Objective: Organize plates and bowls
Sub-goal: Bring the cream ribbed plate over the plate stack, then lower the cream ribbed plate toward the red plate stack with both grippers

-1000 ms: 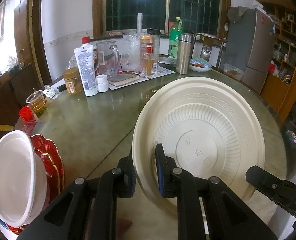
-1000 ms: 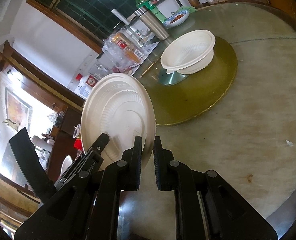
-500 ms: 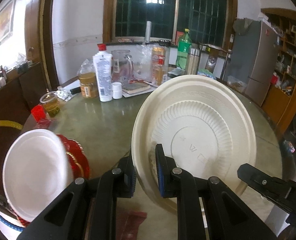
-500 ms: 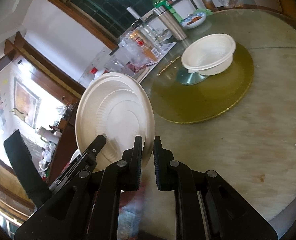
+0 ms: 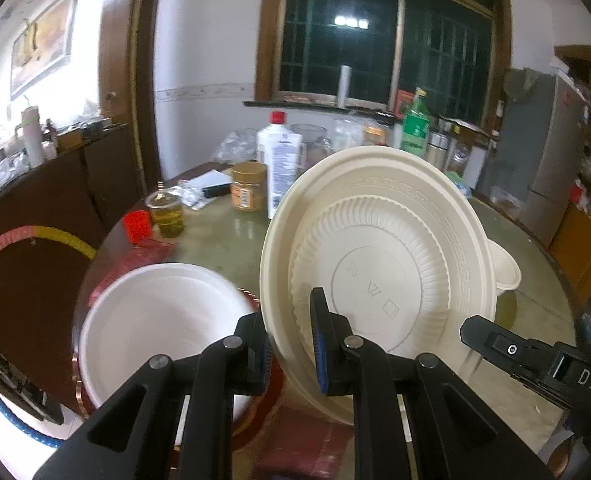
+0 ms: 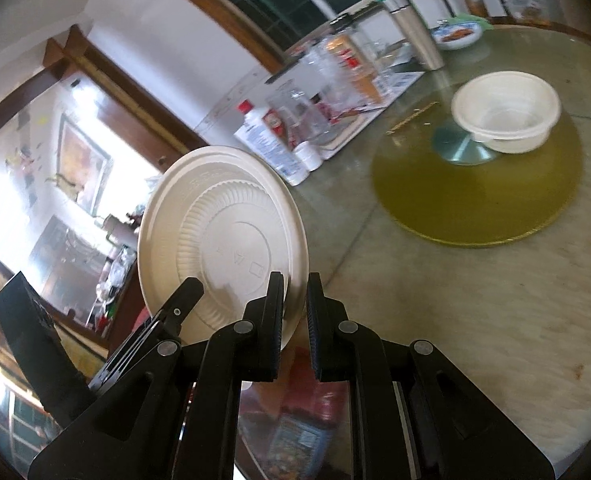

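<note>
Both grippers are holding one thing together: a large cream plastic plate with a ribbed underside (image 5: 379,276). It stands almost on its edge in the air above the near edge of the round glass-topped table (image 6: 475,292), with its bottom side turned to the cameras. The left gripper (image 5: 289,350) pinches the lower rim of this plate, its jaws pressed together on the thin plastic. The right gripper (image 6: 295,330) grips the same rim from the other side, jaws also nearly shut with the plate edge between them.

At the left near edge of the table, just beside the lifted plate, a white round bowl (image 5: 155,328) sits on top of a stack of red plates with gold trim (image 5: 255,412). It seems that this pile is already partly sorted. Toward the middle of the table, a cream ribbed plastic bowl (image 6: 507,110) rests on the dark yellow turntable disc (image 6: 479,196), well apart from the pile. The far edge is crowded with bottles and jars (image 5: 283,164), which are not part of the work.

In my judgement the task is around its middle. The cream plate is not yet set down anywhere, and the cream bowl on the disc is still waiting alone.
</note>
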{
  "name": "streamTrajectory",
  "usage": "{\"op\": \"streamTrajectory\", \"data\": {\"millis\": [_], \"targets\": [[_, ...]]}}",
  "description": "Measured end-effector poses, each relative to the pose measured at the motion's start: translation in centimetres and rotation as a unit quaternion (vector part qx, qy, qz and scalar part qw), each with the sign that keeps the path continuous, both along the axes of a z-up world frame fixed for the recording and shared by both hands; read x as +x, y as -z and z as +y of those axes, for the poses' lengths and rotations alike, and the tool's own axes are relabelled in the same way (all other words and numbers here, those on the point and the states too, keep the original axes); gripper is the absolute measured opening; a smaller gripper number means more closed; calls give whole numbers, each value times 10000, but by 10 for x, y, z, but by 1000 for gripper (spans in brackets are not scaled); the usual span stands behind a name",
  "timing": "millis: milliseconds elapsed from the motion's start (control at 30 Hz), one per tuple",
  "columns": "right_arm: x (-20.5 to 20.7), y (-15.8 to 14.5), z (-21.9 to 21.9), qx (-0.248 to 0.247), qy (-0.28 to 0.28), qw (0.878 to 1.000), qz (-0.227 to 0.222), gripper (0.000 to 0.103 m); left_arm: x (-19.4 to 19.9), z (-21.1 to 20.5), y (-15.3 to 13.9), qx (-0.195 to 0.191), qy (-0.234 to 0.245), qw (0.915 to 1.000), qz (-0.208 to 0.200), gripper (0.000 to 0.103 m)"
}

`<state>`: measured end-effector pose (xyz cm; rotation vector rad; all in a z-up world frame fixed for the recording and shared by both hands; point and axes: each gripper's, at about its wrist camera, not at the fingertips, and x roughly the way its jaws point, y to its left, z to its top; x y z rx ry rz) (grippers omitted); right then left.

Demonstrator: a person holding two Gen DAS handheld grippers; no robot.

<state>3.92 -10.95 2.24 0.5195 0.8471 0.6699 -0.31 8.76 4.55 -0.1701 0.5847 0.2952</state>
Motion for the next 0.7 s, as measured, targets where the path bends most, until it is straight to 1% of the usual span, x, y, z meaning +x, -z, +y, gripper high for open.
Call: {"op": "streamTrajectory", "data": {"millis": [267,700], "targets": [[-4,-15,32,-54,-423,9989,-203,11,-21,28,-10,-9,-338,9992,-196,15],[-16,-22,68,-185,-821,9960,-298,11,-41,48,-9,-79,-637,9976,-246,15]]}}
